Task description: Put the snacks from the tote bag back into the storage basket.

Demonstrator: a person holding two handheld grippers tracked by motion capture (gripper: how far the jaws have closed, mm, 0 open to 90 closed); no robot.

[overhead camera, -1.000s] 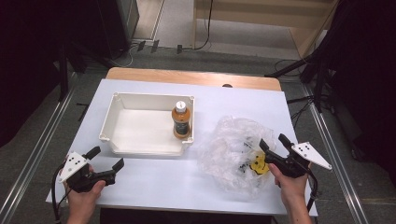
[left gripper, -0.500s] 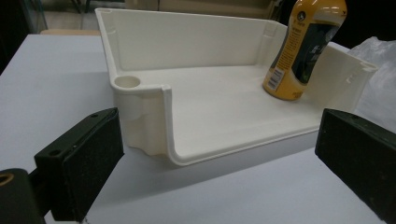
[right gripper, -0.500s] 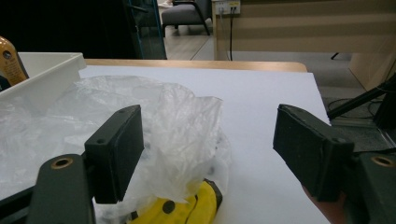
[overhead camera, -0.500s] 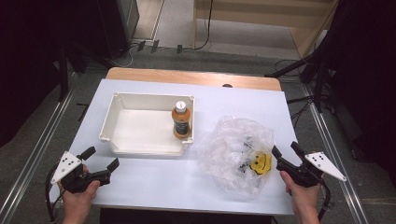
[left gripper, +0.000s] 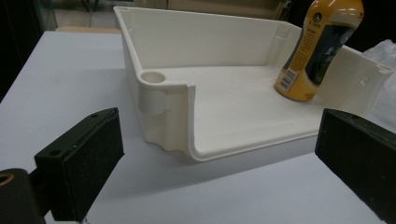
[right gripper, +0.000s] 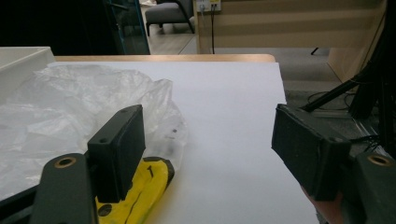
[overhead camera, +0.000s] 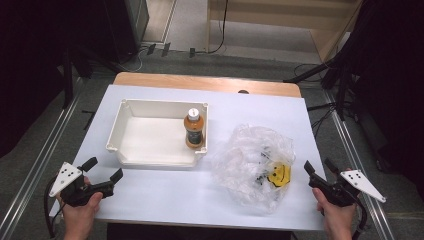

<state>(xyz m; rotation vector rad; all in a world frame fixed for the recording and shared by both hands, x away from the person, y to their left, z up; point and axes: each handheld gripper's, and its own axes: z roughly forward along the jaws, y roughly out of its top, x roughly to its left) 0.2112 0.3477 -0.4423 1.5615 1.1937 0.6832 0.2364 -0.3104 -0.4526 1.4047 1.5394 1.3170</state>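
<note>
A white tray [overhead camera: 150,145] sits on the white table [overhead camera: 165,192], left of centre, its near wall low. A bottle [overhead camera: 194,129] with an orange cap stands upright inside it, against the right wall; the left gripper view shows its yellow and dark label [left gripper: 317,51]. Right of the tray, just beside it, lies a crumpled clear bag [overhead camera: 252,162] with a yellow item [overhead camera: 278,173] inside at its near right edge.

The left gripper [overhead camera: 105,176] hovers at the table's near left corner, jaws spread wide with nothing between them, pointed at the tray's near left corner [left gripper: 154,81]. The right gripper [overhead camera: 320,170] is at the near right edge, just right of the bag, jaws likewise spread and empty; its left jaw stands in front of the yellow item [right gripper: 135,196]
</note>
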